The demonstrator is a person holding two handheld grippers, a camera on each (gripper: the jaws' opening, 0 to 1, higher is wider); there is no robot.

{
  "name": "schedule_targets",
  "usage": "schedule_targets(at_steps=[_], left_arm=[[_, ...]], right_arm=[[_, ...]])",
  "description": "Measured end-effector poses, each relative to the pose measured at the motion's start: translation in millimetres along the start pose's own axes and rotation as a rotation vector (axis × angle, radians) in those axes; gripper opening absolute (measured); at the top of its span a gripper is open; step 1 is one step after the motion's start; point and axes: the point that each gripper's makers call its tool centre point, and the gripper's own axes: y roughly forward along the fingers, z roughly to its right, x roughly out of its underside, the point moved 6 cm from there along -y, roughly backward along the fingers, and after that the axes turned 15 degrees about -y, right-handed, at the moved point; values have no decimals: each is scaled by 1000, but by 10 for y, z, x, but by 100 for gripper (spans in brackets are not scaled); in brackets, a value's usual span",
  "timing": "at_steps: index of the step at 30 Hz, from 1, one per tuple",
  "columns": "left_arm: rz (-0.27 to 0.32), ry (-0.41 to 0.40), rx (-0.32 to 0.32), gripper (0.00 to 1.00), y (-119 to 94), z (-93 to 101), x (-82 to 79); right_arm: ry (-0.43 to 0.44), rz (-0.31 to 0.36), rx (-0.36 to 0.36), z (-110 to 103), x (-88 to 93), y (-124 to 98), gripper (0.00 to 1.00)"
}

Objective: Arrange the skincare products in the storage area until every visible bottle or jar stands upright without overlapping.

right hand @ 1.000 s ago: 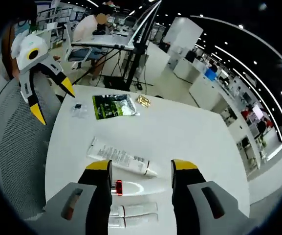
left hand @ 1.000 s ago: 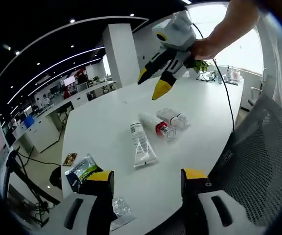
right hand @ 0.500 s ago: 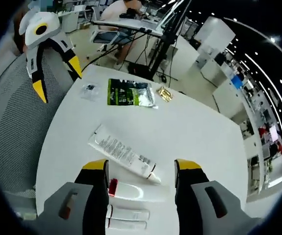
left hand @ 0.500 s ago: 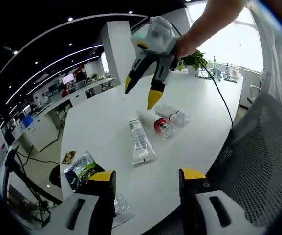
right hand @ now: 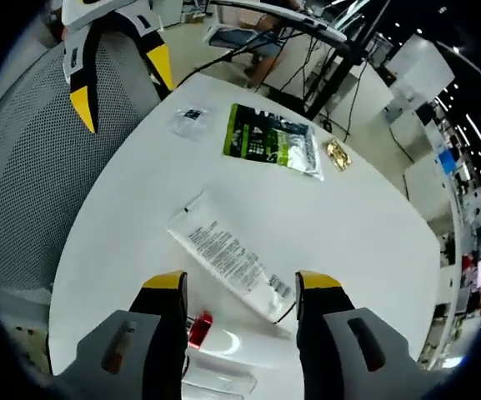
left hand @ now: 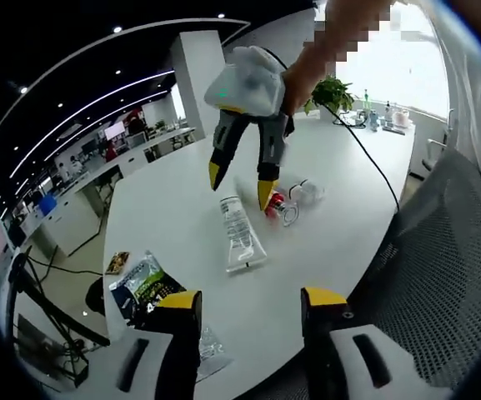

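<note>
Both grippers have grey bodies and black fingers [right hand: 164, 329] with yellow tips.

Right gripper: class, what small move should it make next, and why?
Probably lower a little further and close on the tube. The right gripper is open, its fingers either side of the tube's cap end, and the tube lies flat on the table, not upright. The red-capped bottle beside it also lies flat.

My left gripper [left hand: 248, 302] hangs open over the near edge of the white table [left hand: 173, 208], while my right gripper [left hand: 238, 185], jaws apart, hovers just above the lying white tube [left hand: 240, 235] and red-capped bottle [left hand: 280, 208].
</note>
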Motion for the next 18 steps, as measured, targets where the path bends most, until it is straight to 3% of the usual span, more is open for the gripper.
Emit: schedule_targets(at_steps=[9,18], left_arm=[[4,3,-8,43,7,-29,-7],[-10,17,-11,38,-2,-43,5]], right_arm=[[-89,-55,-131,-40,8,292,49],[-201,-150,-206,-23,44,518,47]])
